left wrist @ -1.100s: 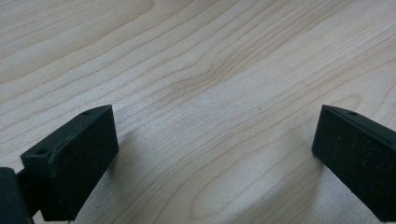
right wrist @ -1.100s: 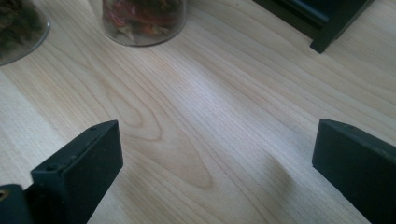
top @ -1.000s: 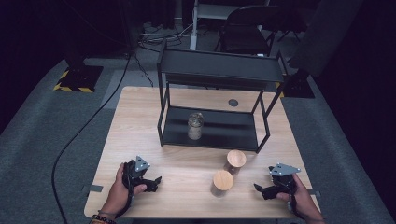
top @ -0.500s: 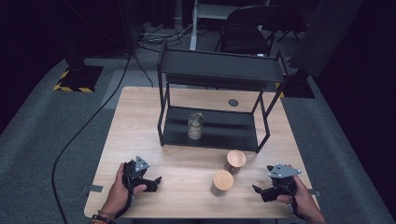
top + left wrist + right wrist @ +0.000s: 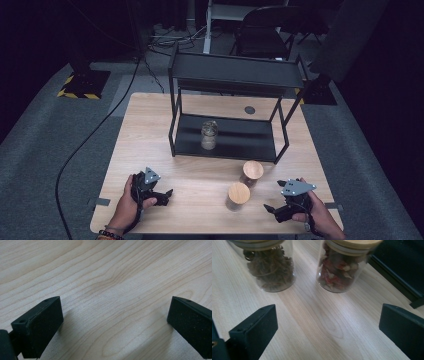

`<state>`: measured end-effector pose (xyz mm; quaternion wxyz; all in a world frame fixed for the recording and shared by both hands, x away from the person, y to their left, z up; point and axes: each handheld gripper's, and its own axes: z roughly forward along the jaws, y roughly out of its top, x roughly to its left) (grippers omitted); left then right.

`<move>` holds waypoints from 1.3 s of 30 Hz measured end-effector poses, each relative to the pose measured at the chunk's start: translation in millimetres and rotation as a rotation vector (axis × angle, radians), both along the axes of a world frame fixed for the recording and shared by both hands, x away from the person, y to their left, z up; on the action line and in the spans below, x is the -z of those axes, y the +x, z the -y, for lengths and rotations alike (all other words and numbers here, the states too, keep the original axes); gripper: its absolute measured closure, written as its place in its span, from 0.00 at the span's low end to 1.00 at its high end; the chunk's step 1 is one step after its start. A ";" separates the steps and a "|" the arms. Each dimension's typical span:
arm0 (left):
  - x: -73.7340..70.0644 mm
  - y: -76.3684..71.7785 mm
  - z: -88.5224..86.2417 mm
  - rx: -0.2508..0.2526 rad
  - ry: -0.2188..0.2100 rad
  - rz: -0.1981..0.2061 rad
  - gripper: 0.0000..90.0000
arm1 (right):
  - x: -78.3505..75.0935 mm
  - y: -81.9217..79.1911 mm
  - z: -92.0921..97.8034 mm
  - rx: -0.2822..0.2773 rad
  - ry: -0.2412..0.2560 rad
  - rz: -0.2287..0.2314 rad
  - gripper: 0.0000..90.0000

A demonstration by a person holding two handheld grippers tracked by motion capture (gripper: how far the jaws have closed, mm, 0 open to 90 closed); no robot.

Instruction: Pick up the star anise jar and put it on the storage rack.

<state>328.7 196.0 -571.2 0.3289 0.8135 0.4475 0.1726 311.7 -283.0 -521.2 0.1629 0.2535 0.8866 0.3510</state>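
On the near half of the wooden table [image 5: 150,125] two lidded glass jars stand upright and close together, and the right gripper [image 5: 272,209] is the one nearer to them. The nearer jar [image 5: 238,196], packed with brown dried stuff, stands to the left of that gripper and a little farther up the table; the farther jar [image 5: 252,173], holding red and pale pieces, stands just beyond it, near the front edge of the black shelf rack [image 5: 235,75]. In the right gripper view both jars rise straight ahead between the jaws, the brown one [image 5: 268,267] on the left and the red one [image 5: 344,265] on the right, a strip of bare wood lying between them and the jaw tips. Those jaws stand wide apart with nothing between them. The left gripper [image 5: 167,194] rests low over bare wood at the near left, well apart from the jars, its jaws also spread and empty. A third jar [image 5: 209,135] stands on the rack's lower shelf. A reach for either near jar would probably fall to the right hand, moving forward and leftward; the table's near edge is close behind both hands, and the rack's front leg crowds the farther jar's far side.
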 end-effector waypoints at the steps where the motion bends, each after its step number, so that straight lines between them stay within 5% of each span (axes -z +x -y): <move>1: 0.0 0.0 0.0 0.000 0.000 0.001 0.00 | -0.4 -0.3 -1.1 -0.007 0.002 0.000 0.02; 21: 0.0 0.0 0.0 0.000 0.000 0.000 0.00 | 2.5 -5.2 -28.1 -0.084 0.022 -0.045 0.03; 39: 0.0 0.0 0.0 0.000 0.000 0.001 0.00 | 5.0 -7.5 -55.8 -0.066 0.030 -0.111 0.05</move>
